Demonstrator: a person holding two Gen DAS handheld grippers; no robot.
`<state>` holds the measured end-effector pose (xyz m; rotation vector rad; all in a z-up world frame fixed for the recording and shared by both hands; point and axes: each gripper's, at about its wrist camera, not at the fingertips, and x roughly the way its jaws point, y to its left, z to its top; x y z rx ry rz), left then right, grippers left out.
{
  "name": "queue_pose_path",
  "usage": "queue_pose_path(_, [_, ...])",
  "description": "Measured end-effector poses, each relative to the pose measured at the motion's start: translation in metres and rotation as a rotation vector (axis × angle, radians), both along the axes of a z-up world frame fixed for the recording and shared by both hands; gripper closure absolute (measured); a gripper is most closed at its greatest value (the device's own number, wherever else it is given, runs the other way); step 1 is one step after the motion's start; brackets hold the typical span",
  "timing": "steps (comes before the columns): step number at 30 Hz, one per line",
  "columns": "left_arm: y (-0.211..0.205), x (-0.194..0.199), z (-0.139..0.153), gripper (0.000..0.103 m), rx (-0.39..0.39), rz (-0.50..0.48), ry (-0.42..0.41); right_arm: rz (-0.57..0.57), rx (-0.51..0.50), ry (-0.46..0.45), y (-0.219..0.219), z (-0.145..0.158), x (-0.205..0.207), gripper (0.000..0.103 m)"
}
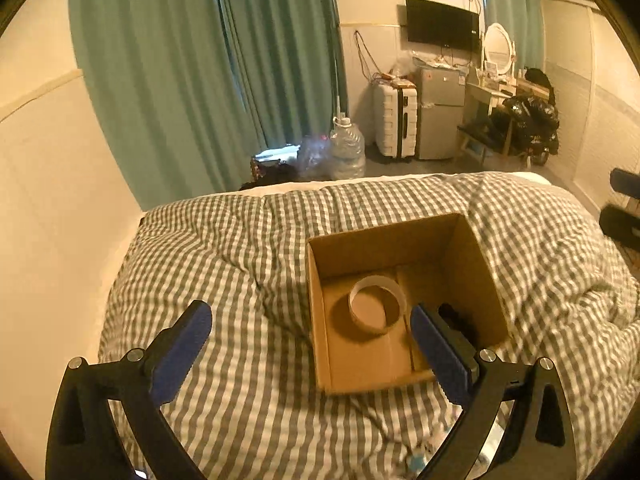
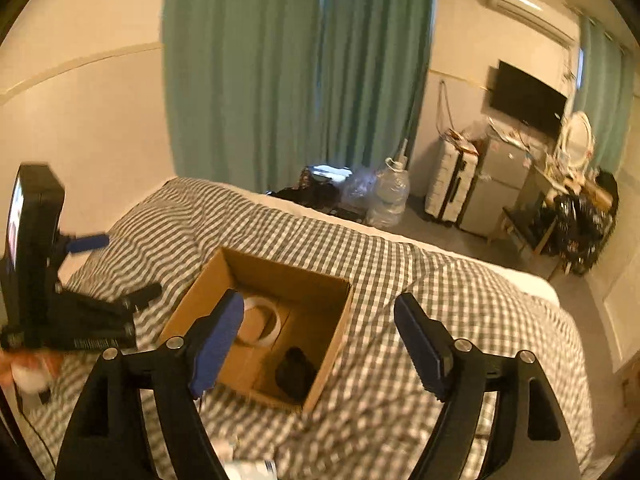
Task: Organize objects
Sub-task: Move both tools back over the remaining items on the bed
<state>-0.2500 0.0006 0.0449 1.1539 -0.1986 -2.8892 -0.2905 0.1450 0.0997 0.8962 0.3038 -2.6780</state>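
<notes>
An open cardboard box [image 1: 476,264] sits on the checked bedcover [image 1: 224,248]. Inside lie a roll of tape [image 1: 377,309] and a small black object [image 1: 456,318], partly hidden behind my right finger. My left gripper [image 1: 310,322] is open and empty, just in front of the box. In the right wrist view the box [image 2: 336,332] holds the tape roll [image 2: 262,320] and the black object [image 2: 295,372]. My right gripper [image 2: 320,316] is open and empty above the box. The left gripper [image 2: 100,268] shows at the left there.
Green curtains [image 1: 200,72] hang behind the bed. Beyond the bed stand a water jug [image 1: 347,148], a white suitcase [image 1: 396,120], a small fridge [image 1: 440,112] and a cluttered dressing table [image 1: 500,88]. A wall runs along the bed's left side.
</notes>
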Motion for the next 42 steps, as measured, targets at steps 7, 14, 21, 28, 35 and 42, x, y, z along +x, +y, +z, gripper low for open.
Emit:
queue_pose_path(7, [-0.005,0.05,0.011,0.001,0.002,0.034,0.017,0.126,0.087,-0.063,-0.001,-0.011,0.054,0.022])
queue_pose_path(14, [-0.012,0.091,-0.015,0.001,0.017,0.117,-0.026,0.238,0.093,-0.172,0.004,-0.051,0.083,0.021])
queue_pose_path(21, [-0.011,0.125,-0.067,0.001,0.052,0.199,-0.057,0.257,0.109,-0.269,0.004,-0.114,0.096,0.021])
queue_pose_path(28, [-0.003,0.14,-0.112,0.001,0.073,0.238,-0.092,0.254,0.15,-0.349,-0.005,-0.173,0.094,0.021])
queue_pose_path(35, [0.011,0.154,-0.14,0.001,0.103,0.188,-0.177,0.246,0.158,-0.376,-0.011,-0.204,0.088,0.021])
queue_pose_path(42, [0.046,0.158,-0.165,0.001,0.117,0.082,-0.263,0.225,0.128,-0.366,-0.006,-0.203,0.087,0.021])
